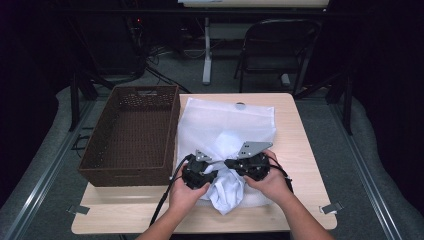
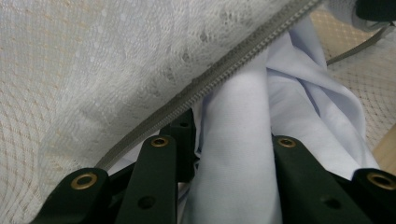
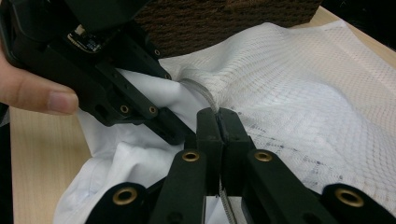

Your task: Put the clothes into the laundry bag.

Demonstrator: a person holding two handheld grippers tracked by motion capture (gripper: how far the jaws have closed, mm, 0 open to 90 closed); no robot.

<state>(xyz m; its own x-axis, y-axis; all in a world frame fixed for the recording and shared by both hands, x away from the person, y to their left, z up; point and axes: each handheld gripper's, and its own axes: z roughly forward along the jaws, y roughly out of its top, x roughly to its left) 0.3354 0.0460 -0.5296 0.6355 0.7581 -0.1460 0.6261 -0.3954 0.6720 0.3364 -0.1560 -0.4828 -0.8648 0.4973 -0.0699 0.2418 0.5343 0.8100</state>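
Observation:
A white mesh bag lies on the table with a white garment bunched at its near, open end. My left gripper is shut on a fold of the garment, just under the bag's grey zipper. The cloth fills the space between the left gripper's jaws. My right gripper sits close beside it. In the right gripper view, the right gripper is shut on the zipper edge of the mesh bag, with the left gripper pushed into the garment.
A brown woven basket stands empty on the left of the wooden table, right against the bag. A folding chair and a desk leg stand beyond the table's far edge.

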